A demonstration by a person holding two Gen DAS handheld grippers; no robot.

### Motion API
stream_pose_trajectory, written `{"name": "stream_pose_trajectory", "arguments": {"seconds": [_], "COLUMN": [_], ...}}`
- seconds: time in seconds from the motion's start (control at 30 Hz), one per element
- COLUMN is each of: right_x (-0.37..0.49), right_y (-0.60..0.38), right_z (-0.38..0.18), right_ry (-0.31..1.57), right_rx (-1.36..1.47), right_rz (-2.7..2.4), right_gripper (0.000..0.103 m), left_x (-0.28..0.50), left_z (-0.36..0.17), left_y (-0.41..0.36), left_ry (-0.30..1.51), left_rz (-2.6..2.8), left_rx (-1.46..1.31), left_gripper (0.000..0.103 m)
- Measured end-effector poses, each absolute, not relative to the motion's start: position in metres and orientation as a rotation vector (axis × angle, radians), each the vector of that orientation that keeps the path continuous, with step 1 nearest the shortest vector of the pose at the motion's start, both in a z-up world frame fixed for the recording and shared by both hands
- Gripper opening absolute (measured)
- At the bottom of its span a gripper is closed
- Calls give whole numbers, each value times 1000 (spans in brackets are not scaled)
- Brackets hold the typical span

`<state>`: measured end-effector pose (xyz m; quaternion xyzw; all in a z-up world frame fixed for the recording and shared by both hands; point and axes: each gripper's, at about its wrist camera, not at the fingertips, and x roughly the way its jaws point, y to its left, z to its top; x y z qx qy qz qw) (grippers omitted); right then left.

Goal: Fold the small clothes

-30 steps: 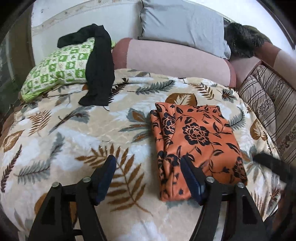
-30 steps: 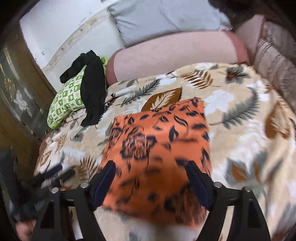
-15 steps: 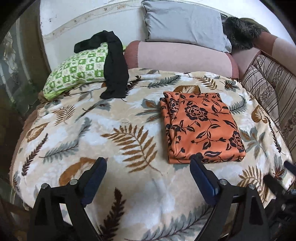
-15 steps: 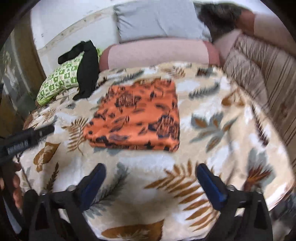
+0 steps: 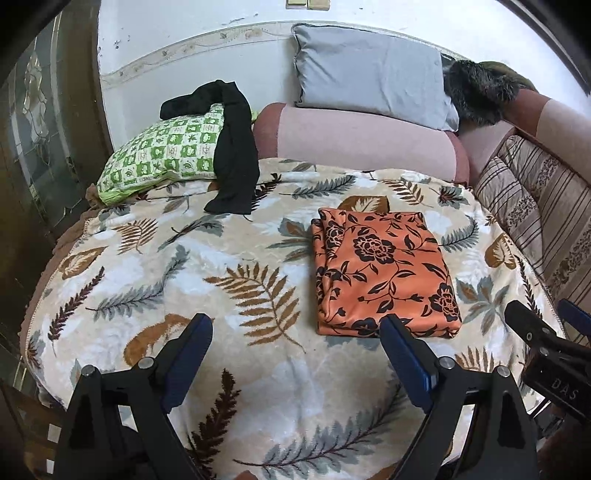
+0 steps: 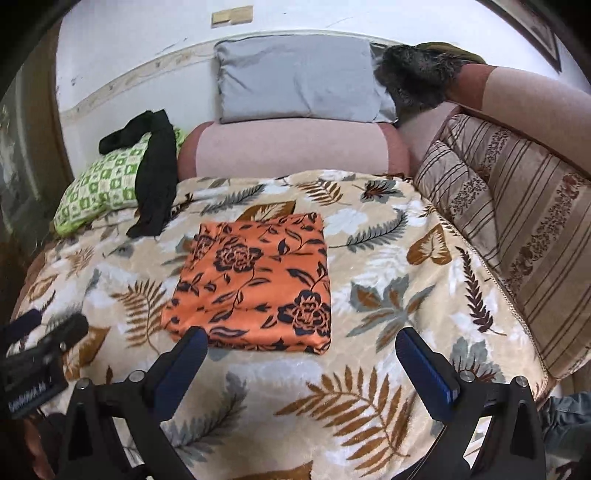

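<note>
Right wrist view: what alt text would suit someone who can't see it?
A folded orange cloth with black flowers lies flat on a leaf-patterned beige blanket. The right tool hovers open in front of it, holding nothing. A black garment drapes over a green checked pillow behind.

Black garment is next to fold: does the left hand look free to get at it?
Probably yes: the left tongs are open and empty, and the black garment lies uncovered over the green pillow.

wall (image 5: 166, 33): white | sofa (image 5: 362, 144): pink | blanket (image 5: 229, 258): leaf-print

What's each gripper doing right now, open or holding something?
Left gripper: open, holding nothing, jaws just opened.
Right gripper: open, holding nothing, jaws just opened; the folded orange cloth lies free.
</note>
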<state>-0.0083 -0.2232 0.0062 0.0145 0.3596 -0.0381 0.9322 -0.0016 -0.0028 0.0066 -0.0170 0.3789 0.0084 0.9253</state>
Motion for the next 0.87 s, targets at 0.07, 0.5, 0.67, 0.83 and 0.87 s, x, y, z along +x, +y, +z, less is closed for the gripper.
{"name": "stream_pose_trajectory", "arguments": {"seconds": [0.07, 0.5, 0.67, 0.83, 0.87], "right_x": [-6, 5, 11, 21, 23], "right_y": [-220, -214, -214, -214, -214], "right_z": [8, 5, 4, 1, 0], "right_ry": [736, 745, 746, 751, 753], "right_rx": [24, -22, -30, -43, -44], "right_rz": [-69, -77, -83, -85, -85], "right_gripper": [103, 103, 103, 103, 103], "left_x": [-1, 14, 26, 40, 43], "left_z": [8, 5, -1, -5, -6], "left_y": [-4, -14, -17, -21, -22], "left_ry": [776, 781, 798, 802, 804], "left_rz": [23, 10, -3, -17, -18], "left_rx": [-27, -20, -22, -15, -15], "left_gripper": [92, 92, 92, 99, 99]}}
